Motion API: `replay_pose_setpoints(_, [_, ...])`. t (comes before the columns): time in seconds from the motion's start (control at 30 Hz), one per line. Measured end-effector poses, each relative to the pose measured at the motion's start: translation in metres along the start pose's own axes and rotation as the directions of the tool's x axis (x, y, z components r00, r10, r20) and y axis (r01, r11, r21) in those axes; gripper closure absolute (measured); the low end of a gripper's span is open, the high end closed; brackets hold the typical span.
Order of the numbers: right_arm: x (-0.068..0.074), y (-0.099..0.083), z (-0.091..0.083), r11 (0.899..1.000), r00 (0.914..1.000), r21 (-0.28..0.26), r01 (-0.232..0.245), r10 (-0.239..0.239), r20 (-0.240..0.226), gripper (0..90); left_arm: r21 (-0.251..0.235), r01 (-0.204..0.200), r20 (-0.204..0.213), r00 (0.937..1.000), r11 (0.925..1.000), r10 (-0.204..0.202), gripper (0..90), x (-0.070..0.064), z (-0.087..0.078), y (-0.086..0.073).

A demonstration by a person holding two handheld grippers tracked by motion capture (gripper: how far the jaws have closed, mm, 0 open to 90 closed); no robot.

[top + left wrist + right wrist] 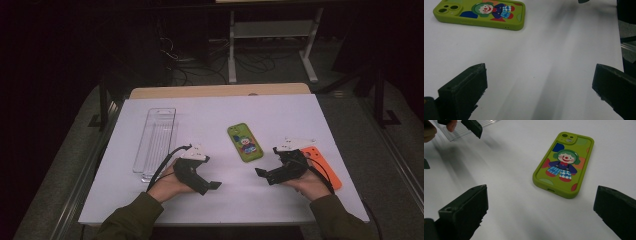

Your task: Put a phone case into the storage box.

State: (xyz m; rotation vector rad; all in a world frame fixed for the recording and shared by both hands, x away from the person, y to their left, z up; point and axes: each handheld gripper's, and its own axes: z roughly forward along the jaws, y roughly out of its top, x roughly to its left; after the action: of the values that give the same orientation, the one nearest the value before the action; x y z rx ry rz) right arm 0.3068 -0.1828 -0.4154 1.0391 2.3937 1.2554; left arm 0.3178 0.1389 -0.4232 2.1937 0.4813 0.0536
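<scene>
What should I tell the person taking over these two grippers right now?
Left gripper: open, holding nothing, low over the white table.
Right gripper: open, holding nothing, fingers facing the green phone case.
Green phone case lies flat mid-table, clown picture up, untouched. Orange phone case lies by the right hand. Clear tray at left.
Done: nothing picked up yet.
Left: probably grasp the green case.

Phone case (pixel 245 142) lies flat on table (pixel 215 200), ahead of and between the two units: forward-right of left hand-held gripper (pixel 212 186), forward-left of right hand-held gripper (pixel 260 172). Clear tray (pixel 156 142) forward-left of left unit. Second case (pixel 324 165) just right of right unit, partly under it.
</scene>
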Motion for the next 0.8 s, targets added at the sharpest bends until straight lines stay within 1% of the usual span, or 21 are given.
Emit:
replay_pose_setpoints(0.1, [0.000, 0.000, -0.001, 1.000, 1.0000, -0.006, 0.006, -0.006, 0.002, 0.0, -0.002, 0.003, 0.001, 1.0000, 1.0000, -0.003, 0.0, 0.000, 0.000, 0.000])
replay_pose_setpoints(0.13, [0.001, 0.000, -0.002, 1.000, 1.0000, -0.012, -0.003, 0.003, 0.002, 0.0, -0.002, 0.003, 0.001, 1.0000, 1.0000, -0.003, 0.0, 0.000, 0.000, 0.000])
replay_pose_setpoints(0.3, [0.000, 0.001, -0.004, 1.000, 1.0000, -0.029, 0.008, -0.008, 0.000, 0.0, 0.001, 0.015, 0.005, 0.9999, 0.9999, -0.015, 0.0, 0.000, 0.000, 0.000])
replay_pose_setpoints(0.37, [0.001, 0.001, -0.005, 1.000, 0.9999, -0.027, 0.015, -0.015, 0.003, 0.0, 0.003, 0.008, 0.007, 0.9999, 1.0000, -0.008, 0.0, 0.000, 0.000, 0.000])
replay_pose_setpoints(0.43, [0.000, 0.002, -0.007, 1.000, 0.9998, -0.015, 0.016, -0.016, 0.015, 0.0, 0.001, 0.001, 0.009, 1.0000, 1.0000, -0.001, 0.0, 0.001, -0.001, 0.000])
replay_pose_setpoints(0.47, [0.000, 0.002, -0.008, 1.000, 0.9996, -0.015, 0.020, -0.020, 0.022, 0.0, 0.001, -0.009, 0.010, 0.9999, 1.0000, 0.009, 0.0, 0.001, 0.000, 0.000])
replay_pose_setpoints(0.5, [-0.001, 0.003, -0.010, 1.000, 0.9995, -0.007, 0.011, -0.011, 0.030, 0.0, 0.003, -0.012, 0.011, 0.9999, 0.9999, 0.012, 0.0, 0.001, -0.001, 0.000])
replay_pose_setpoints(0.57, [-0.002, 0.004, -0.013, 1.000, 0.9991, -0.001, 0.011, -0.011, 0.041, 0.0, 0.005, -0.014, 0.012, 0.9998, 0.9999, 0.014, 0.0, 0.001, -0.001, 0.000])
replay_pose_setpoints(0.6, [-0.003, 0.005, -0.015, 1.000, 0.9989, 0.009, 0.004, -0.004, 0.046, 0.0, 0.005, -0.013, 0.012, 0.9998, 0.9999, 0.013, 0.0, 0.001, 0.000, 0.000])
replay_pose_setpoints(0.67, [-0.005, 0.006, -0.019, 1.000, 0.9979, 0.026, 0.008, -0.010, 0.064, 0.0, 0.006, -0.013, 0.014, 0.9998, 0.9999, 0.013, 0.0, 0.001, -0.001, 0.000])
replay_pose_setpoints(0.73, [-0.007, 0.007, -0.023, 0.999, 0.9972, 0.034, 0.000, -0.002, 0.075, 0.0, 0.009, -0.015, 0.016, 0.9998, 0.9999, 0.014, 0.0, 0.001, -0.001, 0.000])
replay_pose_setpoints(0.8, [-0.010, 0.006, -0.027, 0.999, 0.9953, 0.051, -0.014, 0.009, 0.096, 0.0, 0.009, -0.015, 0.016, 0.9998, 0.9998, 0.015, 0.0, 0.001, 0.000, 0.000])
